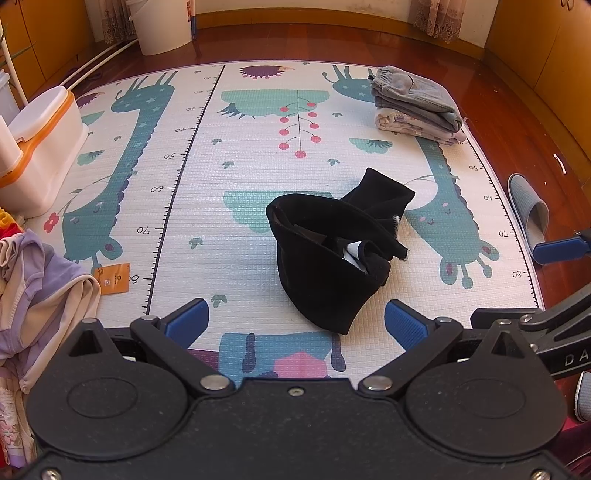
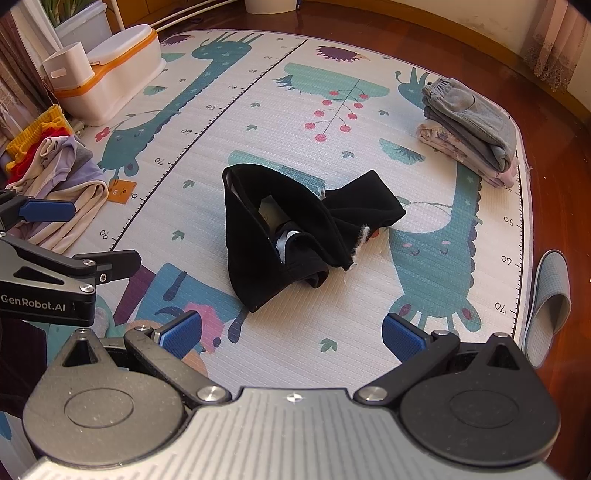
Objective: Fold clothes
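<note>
A crumpled black garment lies bunched in the middle of the play mat, with a white label showing in its folds. My left gripper hovers open just short of its near edge, nothing between the blue pads. My right gripper is also open and empty, a little back from the garment. A folded stack of grey and floral clothes rests at the mat's far right corner. An unfolded pile of lilac and cream clothes lies at the left.
A white box with an orange rim stands at the mat's left edge. A grey slipper lies on the wooden floor to the right. An orange tag lies beside the pile. A white bucket stands far back.
</note>
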{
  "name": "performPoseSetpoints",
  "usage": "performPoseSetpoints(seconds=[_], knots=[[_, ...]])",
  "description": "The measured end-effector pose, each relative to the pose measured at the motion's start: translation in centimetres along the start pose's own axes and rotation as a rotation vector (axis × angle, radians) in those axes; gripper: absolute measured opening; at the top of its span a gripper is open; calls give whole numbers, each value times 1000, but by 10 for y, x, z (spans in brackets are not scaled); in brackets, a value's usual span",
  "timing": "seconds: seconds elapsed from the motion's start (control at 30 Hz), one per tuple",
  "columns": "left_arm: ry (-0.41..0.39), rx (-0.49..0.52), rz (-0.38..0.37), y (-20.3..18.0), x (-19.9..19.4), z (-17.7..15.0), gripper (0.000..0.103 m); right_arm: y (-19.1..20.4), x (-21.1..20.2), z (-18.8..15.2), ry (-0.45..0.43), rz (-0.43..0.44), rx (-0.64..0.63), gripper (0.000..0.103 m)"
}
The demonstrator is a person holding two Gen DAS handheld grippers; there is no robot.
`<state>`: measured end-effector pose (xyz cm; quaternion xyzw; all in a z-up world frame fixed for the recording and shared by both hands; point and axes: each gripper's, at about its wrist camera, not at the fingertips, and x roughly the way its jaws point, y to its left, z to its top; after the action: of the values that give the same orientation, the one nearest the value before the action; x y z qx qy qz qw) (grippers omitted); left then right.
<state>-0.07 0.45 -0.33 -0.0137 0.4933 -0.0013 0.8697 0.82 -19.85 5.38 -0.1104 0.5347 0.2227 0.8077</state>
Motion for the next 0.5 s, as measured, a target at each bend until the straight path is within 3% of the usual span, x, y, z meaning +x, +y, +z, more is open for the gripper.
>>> performPoseSetpoints(seconds=[0.5], knots=[[-1, -5, -5, 0, 0, 1, 103, 2, 1, 1, 6, 2, -12, 103]])
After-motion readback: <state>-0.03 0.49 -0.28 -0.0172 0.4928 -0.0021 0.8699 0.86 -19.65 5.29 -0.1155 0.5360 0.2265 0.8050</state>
